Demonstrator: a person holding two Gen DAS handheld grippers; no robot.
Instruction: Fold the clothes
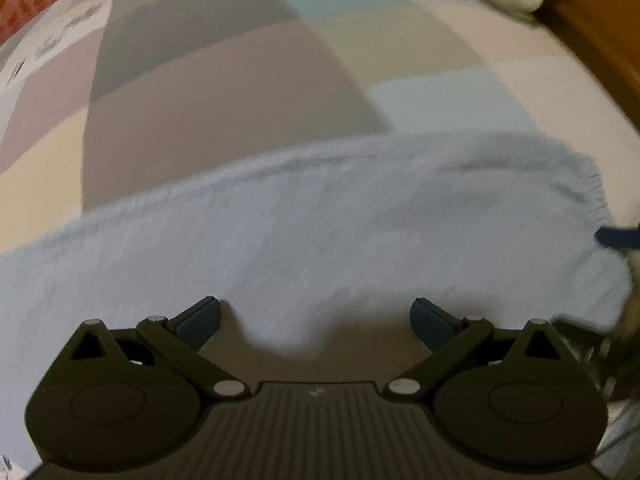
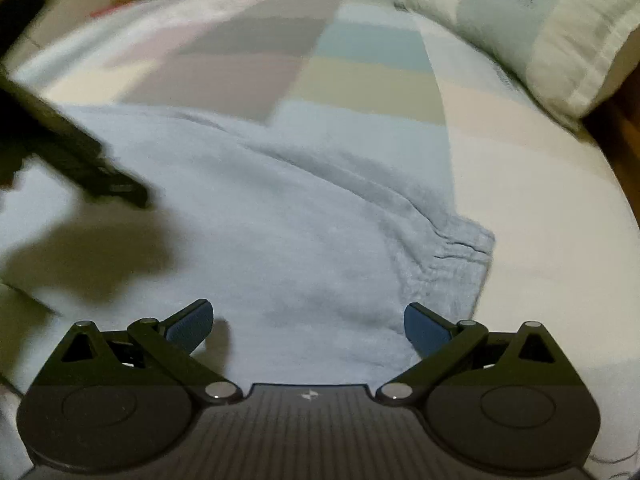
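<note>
Two grippers, both mine, both spread wide with nothing between the blue pads. Left gripper (image 1: pixel 316 320) hangs just above the near edge of the pale blue garment (image 1: pixel 320 224); its jaws stand far apart, and a dark shadow falls on the cloth between them. Right gripper (image 2: pixel 308 324) likewise has its jaws fully apart and empty, over the same garment (image 2: pixel 260 208), close to its gathered, elastic-looking hem (image 2: pixel 456 248).

Garment lies spread flat across the bed, a long diagonal crease running through it in the right view. From my right camera the left gripper (image 2: pixel 128 192) shows as a dark blurred shape reaching in over the cloth's left side, casting a shadow below it. From my left camera a blue fingertip (image 1: pixel 616 236) of the right gripper pokes in at the far right edge.

Under it all, a bedsheet (image 1: pixel 224 92) in blocks of grey, mauve, cream and pale green. Pillow (image 2: pixel 532 36) at the far right. Wooden bed frame (image 1: pixel 600 32) beyond. Both views motion-blurred.
</note>
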